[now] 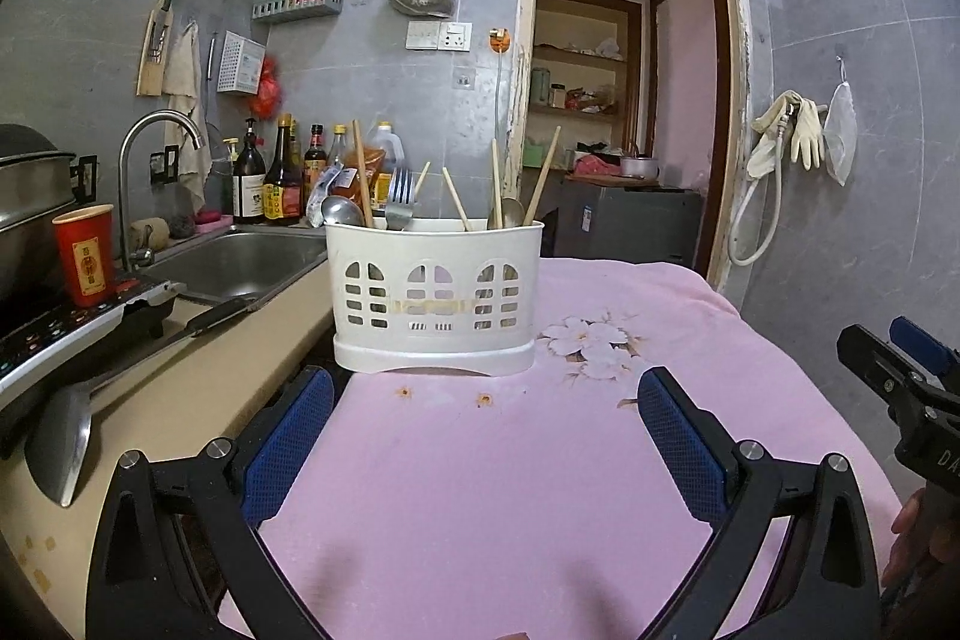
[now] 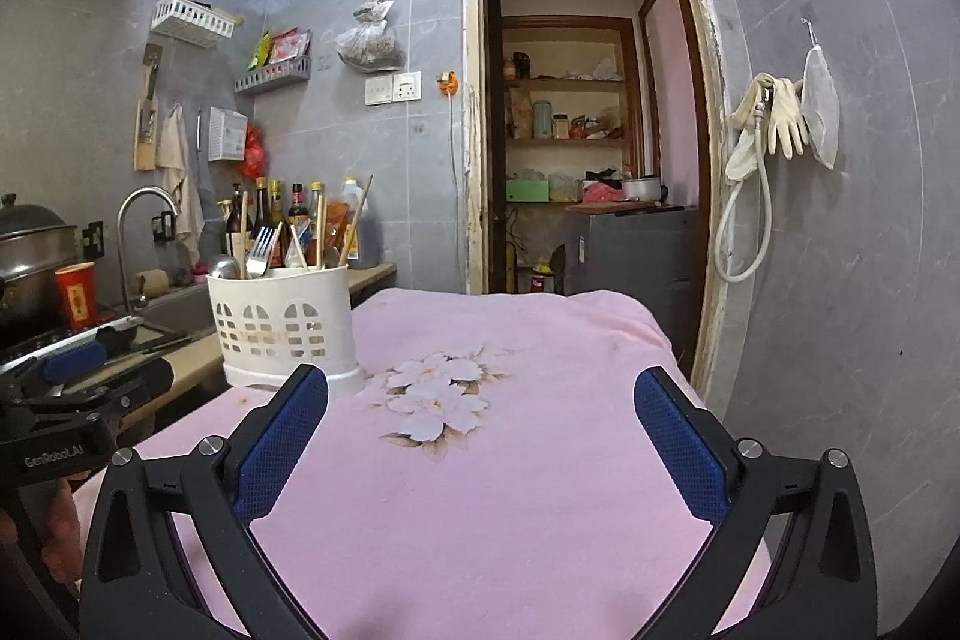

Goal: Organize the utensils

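Utensil caddy [image 1: 435, 295]: white plastic, window-shaped cut-outs, standing upright at the far left corner of the pink cloth [image 1: 510, 490], just beside the countertop [image 1: 210, 382]. It sits ahead of the left gripper [image 1: 483, 400], past the fingertips and not between them. From the right wrist view the caddy is forward and to the left, beyond the left finger [image 2: 282, 442] of the right gripper [image 2: 480, 400].

Contents: fork [image 1: 399, 199], tines up; ladle-type spoon [image 1: 339, 211] at the left end; a second spoon [image 1: 510, 211] at the right; several wooden chopsticks [image 1: 543, 175] leaning at different angles.

Left gripper: jaws spread wide, holding nothing, over bare cloth. Right gripper: jaws likewise wide apart and empty, over the white flower print [image 2: 435, 394].

Surface: pink cloth covering a table-like top, a few small brown spots [image 1: 444, 396] near the caddy's foot.

To the left: beige countertop with a metal spatula [image 1: 60, 442] lying on it, steel sink [image 1: 234, 262] and faucet [image 1: 153, 160], red paper cup [image 1: 84, 253] on an induction cooker [image 1: 66, 328], sauce bottles [image 1: 282, 178] by the wall.

Room: grey tiled walls, open doorway [image 2: 588, 100] to a shelved pantry, rubber gloves [image 2: 780, 118] hanging on the right wall.

Edges: the cloth drops off at right near the wall, and at left toward the countertop. Open cloth lies between both grippers and the caddy.
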Demonstrator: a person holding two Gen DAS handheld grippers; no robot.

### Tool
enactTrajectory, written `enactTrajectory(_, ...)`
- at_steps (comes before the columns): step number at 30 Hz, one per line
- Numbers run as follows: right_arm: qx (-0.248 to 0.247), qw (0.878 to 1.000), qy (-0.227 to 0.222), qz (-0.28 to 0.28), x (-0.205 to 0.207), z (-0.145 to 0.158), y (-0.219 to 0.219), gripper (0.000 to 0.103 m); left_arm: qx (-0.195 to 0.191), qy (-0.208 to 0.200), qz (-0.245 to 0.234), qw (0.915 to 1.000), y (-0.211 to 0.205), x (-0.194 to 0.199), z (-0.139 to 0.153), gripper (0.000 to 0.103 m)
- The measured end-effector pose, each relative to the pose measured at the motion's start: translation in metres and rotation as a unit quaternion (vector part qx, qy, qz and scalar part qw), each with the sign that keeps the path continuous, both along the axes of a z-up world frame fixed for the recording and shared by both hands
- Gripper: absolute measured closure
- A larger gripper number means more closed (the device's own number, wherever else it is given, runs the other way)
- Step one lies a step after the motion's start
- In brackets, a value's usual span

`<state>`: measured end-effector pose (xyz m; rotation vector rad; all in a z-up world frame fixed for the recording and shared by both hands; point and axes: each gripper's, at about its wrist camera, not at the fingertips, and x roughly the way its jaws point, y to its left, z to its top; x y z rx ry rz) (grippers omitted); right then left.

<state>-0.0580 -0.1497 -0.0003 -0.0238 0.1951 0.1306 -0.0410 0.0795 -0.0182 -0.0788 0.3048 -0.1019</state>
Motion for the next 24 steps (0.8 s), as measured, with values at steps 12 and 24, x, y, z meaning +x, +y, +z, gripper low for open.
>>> enactTrajectory(12,0.000,1.000,-0.004,-0.003,-0.0031,0.0009,-0.0009,0.000,0.002,-0.007,0.001,1.0000,-0.0015,-0.0016,-0.0001,0.003)
enactTrajectory(24,0.001,1.000,-0.007,-0.006,-0.0029,0.0027,-0.0025,0.000,0.001,-0.009,0.002,1.0000,-0.0016,-0.0011,0.0002,0.003)
